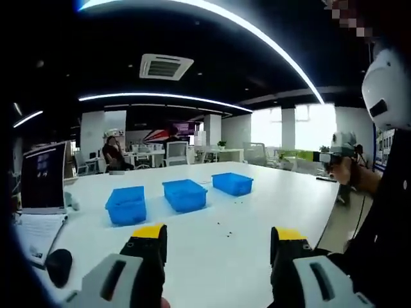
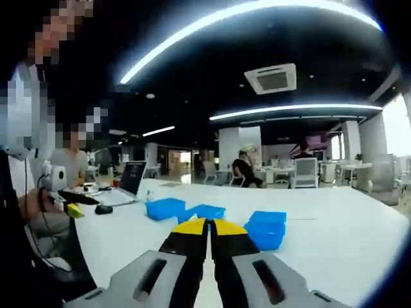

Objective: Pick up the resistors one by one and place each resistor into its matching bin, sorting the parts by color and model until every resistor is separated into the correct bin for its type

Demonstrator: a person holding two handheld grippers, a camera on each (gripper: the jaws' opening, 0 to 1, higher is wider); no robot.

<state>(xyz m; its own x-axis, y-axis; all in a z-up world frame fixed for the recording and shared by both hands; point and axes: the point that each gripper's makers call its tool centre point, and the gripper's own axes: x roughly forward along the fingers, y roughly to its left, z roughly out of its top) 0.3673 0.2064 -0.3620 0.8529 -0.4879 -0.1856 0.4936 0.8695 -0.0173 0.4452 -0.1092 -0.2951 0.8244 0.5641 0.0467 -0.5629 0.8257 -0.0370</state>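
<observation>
The resistors (image 1: 226,226) show as tiny dark specks scattered on the white table top (image 1: 282,199), nearer than the three bins and a little right of them; they are too small to tell colour or model. Three shallow blue plastic bins stand in a row across the table: the left blue bin (image 1: 126,205), the middle blue bin (image 1: 185,194) and the right blue bin (image 1: 232,183), each a little apart from its neighbour.

The left gripper (image 1: 220,245) hangs above the near table edge with its yellow-tipped black jaws spread wide, nothing between them and touching nothing. In the right gripper view the right gripper (image 2: 209,226) has its yellow-tipped jaws pressed together, only a thin seam between them, and no part can be seen pinched there; the blue bins lie just beyond its tips.

At the table's left end sit an open dark laptop (image 1: 43,178), a sheet of paper (image 1: 35,234) and a black mouse (image 1: 59,266).
</observation>
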